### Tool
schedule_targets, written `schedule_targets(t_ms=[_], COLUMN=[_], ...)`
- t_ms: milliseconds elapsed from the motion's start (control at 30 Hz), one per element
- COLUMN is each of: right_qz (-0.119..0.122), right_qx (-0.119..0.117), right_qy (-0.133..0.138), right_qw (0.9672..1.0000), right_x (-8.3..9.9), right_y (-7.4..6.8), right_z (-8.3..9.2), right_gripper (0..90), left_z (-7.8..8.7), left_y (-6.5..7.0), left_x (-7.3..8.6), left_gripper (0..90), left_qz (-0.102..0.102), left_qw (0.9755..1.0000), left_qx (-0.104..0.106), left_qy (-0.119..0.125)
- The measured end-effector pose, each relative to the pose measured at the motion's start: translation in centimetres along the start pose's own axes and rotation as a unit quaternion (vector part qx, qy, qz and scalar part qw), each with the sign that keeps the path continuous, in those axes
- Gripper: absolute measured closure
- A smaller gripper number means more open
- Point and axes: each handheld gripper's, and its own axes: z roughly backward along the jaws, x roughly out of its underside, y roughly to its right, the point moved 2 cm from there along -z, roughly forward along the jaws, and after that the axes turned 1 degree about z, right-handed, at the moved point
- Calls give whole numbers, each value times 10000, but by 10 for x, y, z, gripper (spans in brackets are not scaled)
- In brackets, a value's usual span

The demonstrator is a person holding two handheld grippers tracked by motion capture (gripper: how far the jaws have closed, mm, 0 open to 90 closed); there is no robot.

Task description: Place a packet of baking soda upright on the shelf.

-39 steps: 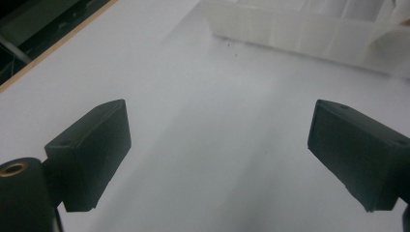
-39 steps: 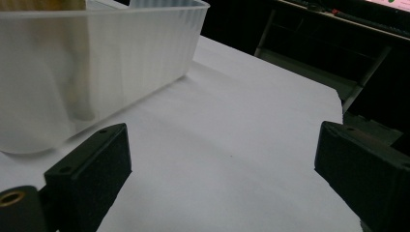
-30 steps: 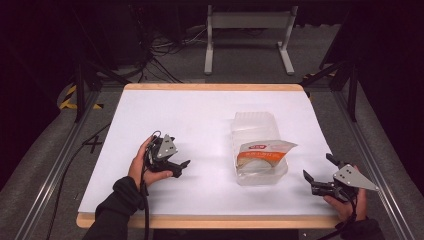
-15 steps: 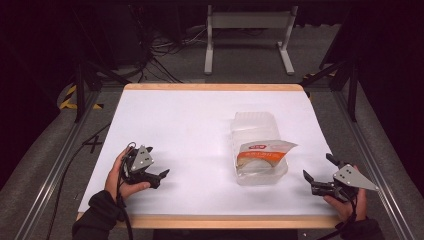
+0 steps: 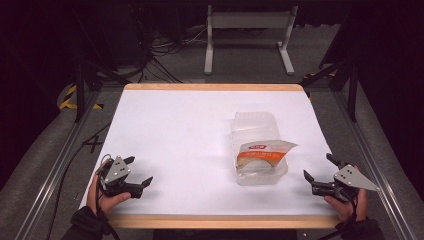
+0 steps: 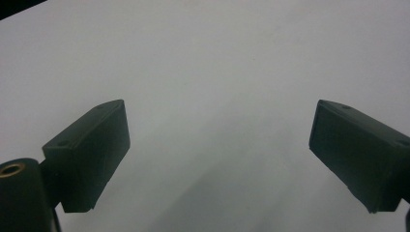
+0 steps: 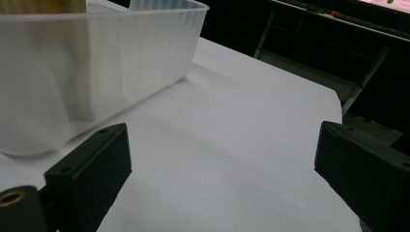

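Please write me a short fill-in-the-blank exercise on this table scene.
1. The packet lies in a clear plastic ____.
2. Both the left gripper and the right gripper have their jaws ____.
3. The gripper nearer the container is the ____ one.

Missing words: container; open; right

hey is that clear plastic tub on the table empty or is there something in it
Not empty. In the high view, the clear tub holds a packet with a red label, its top edge sticking over the rim.
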Motion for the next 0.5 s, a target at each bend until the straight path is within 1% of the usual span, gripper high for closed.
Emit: schedule_targets(t_ms=[100, 133, 167, 200, 233, 267, 367, 433, 500], right_qz=[-8, -6, -6, -4, -9, -9, -7, 2, 6], right_qx=[15, 13, 13, 13, 7, 5, -3, -17, -39], right_qy=[8, 11, 11, 15, 21, 16, 22, 8, -26], right_qw=[10000, 10000, 10000, 10000, 10000, 10000, 10000, 10000, 10000], right_x=[0, 0, 0, 0, 0, 0, 0, 0, 0], right_y=[0, 0, 0, 0, 0, 0, 0, 0, 0], right_z=[0, 0, 0, 1, 1, 1, 1, 1, 0], right_gripper=[61, 61, 61, 61, 61, 61, 61, 61, 61], left_z=[7, 10, 10, 14, 19, 21, 23, 25, 28], left_y=[-2, -3, -3, -3, -4, -5, -8, -9, -10], left_x=[6, 8, 8, 10, 14, 17, 21, 23, 24], left_gripper=[89, 89, 88, 88, 89, 89, 89, 88, 88], left_qz=[203, 209, 209, 231, 336, 406, 459, 542, 579], left_qw=[9996, 9995, 9995, 9993, 9986, 9983, 9981, 9974, 9970], left_qx=[11, 2, 2, -38, -56, -44, -86, -145, -160], left_qy=[171, 225, 225, 279, 397, 422, 409, 451, 483])
